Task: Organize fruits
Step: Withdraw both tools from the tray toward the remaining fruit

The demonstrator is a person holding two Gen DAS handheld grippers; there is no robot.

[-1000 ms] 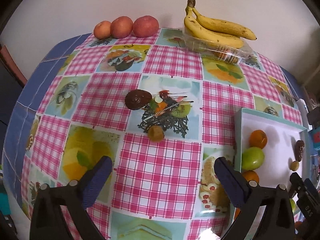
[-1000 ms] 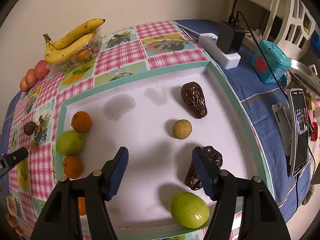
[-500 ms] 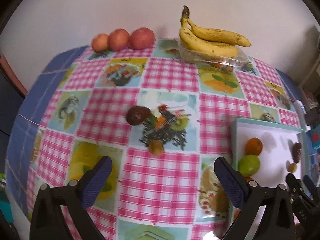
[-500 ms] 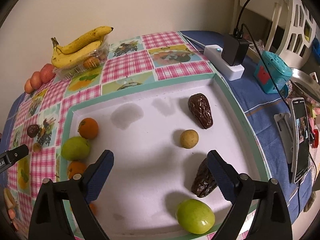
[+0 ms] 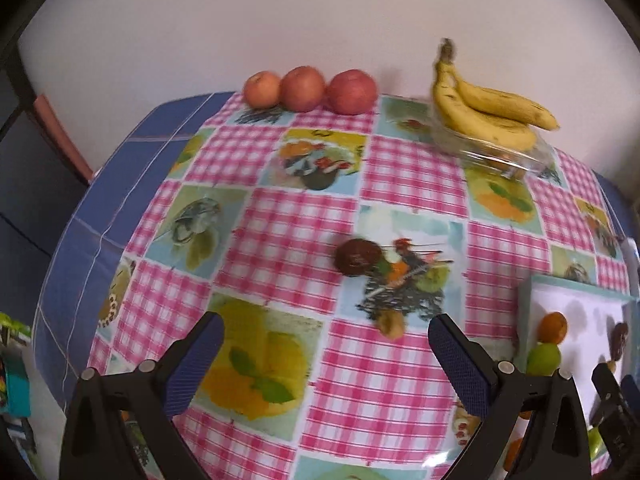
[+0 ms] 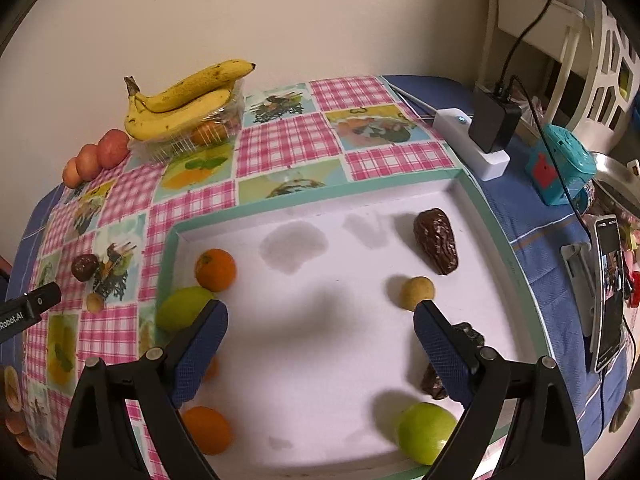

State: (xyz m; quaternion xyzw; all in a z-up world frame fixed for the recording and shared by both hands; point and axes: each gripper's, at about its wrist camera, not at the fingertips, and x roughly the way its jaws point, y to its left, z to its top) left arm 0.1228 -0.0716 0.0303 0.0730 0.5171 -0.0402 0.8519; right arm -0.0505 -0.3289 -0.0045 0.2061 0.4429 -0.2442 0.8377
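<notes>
On the white, green-rimmed tray (image 6: 516, 268) lie a wrinkled dark brown date (image 6: 436, 246), a small round yellow fruit (image 6: 416, 292), oranges (image 6: 215, 270) and green fruits (image 6: 426, 432), with a second dark date (image 6: 466, 332) partly hidden behind the right claw's (image 6: 320, 344) right finger. That right claw hangs over the bare middle of the tray with its jaws wide and nothing between them. Out on the checked table (image 5: 280, 240), the left claw (image 5: 326, 354) is also wide and empty, with a round dark fruit (image 5: 357, 257) and a small tan one (image 5: 391, 325) lying beyond its tips.
</notes>
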